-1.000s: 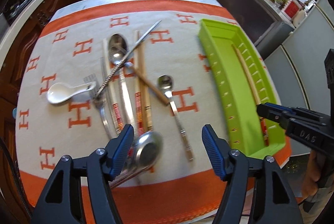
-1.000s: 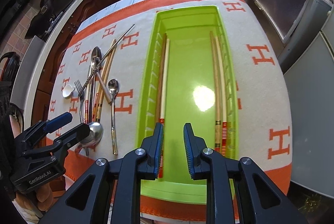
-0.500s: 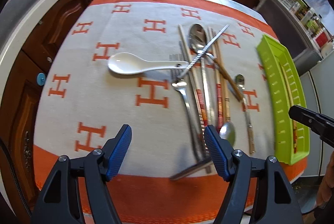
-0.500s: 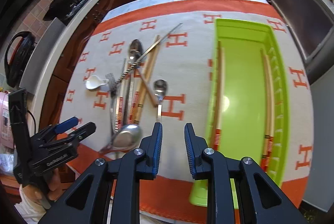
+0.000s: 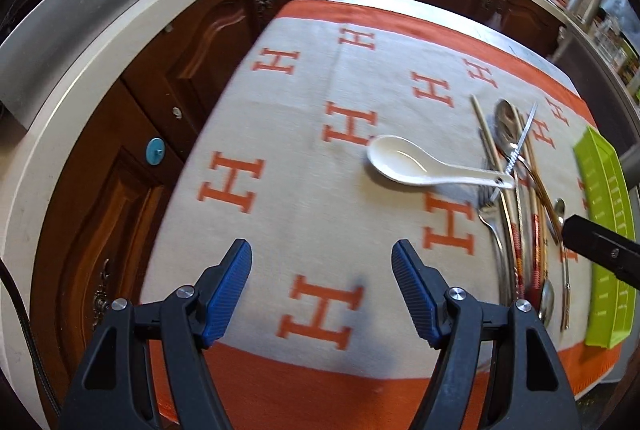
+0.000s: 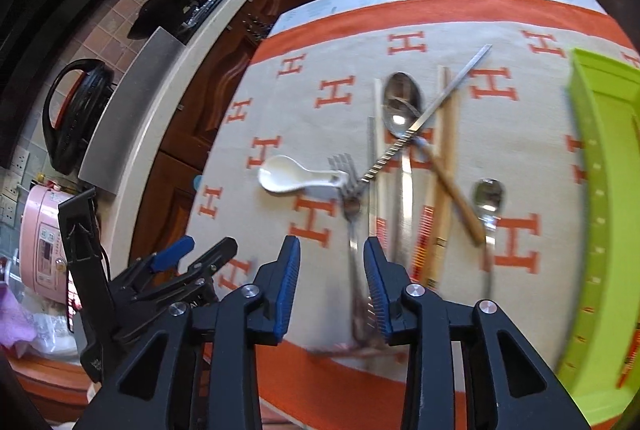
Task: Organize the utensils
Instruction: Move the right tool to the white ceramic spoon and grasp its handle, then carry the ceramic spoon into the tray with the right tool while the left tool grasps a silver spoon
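A jumble of utensils lies on the H-patterned cloth: a white ceramic spoon [image 5: 404, 161] [image 6: 296, 179], a fork [image 6: 352, 205], a large metal spoon [image 6: 402, 101], a small spoon [image 6: 488, 197], a metal chopstick [image 6: 424, 117] and wooden chopsticks [image 6: 440, 189]. My left gripper [image 5: 322, 286] is open over bare cloth, left of the pile and near the white spoon. My right gripper [image 6: 332, 286] hovers over the fork's handle with its jaws opening; the handle shows in the gap and the pads do not press on it. The green tray [image 6: 596, 189] [image 5: 604, 230] lies at the right.
The cloth's orange border [image 5: 320, 382] runs along the table's near edge. Dark wooden cabinets [image 5: 192, 69] and a pale counter [image 5: 100, 49] curve around the left and back. A black kettle [image 6: 76, 113] and a pink cooker [image 6: 44, 242] stand at the far left.
Both grippers have swung left across the table. The left one went from over the utensil pile to bare cloth. The right one left the green tray, now hovers over the fork, and its jaws widened.
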A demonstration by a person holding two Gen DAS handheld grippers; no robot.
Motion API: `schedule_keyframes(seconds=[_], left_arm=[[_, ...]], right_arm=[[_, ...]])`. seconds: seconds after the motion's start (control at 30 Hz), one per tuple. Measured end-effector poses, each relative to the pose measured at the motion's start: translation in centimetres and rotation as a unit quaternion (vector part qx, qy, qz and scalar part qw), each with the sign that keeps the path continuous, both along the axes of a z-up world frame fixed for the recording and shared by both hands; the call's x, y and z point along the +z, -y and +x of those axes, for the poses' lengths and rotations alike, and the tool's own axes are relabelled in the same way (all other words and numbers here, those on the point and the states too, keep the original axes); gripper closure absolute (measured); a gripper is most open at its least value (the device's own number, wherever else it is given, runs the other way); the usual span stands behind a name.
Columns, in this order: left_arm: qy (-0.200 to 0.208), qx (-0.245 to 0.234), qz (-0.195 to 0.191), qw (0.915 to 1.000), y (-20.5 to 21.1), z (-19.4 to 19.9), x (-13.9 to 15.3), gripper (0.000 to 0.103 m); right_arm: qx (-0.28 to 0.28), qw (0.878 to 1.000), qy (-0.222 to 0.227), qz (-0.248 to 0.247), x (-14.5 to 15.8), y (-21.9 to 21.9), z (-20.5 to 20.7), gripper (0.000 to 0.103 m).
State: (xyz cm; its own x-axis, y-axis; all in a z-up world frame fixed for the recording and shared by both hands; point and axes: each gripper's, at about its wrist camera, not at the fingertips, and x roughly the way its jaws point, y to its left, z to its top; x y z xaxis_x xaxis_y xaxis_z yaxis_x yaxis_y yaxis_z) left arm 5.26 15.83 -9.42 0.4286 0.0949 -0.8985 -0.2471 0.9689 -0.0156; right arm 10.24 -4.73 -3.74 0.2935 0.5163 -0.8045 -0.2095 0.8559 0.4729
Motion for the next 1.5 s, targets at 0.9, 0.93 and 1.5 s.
schedule_keyframes(seconds=[0.9,0.93,1.5], left_arm=[[-0.022,0.018,-0.003,0.9996,-4.3,2.2,-2.9,0.032],[-0.022,0.018,-0.003,0.9996,-4.3,2.2,-2.9,0.032],[-0.006,-0.018,0.001,0.9998,-2.2,1.1,-1.1,0.031]], right_arm=[[-0.094,0.995,0.005,0.018,-7.7,-7.2,6.1,0.082],[-0.097,0.995,0.004,0.021,-7.7,-7.1,6.1,0.086],[-0.077,0.992,0.047,0.091,-2.2,-2.7,3.2,0.098]])
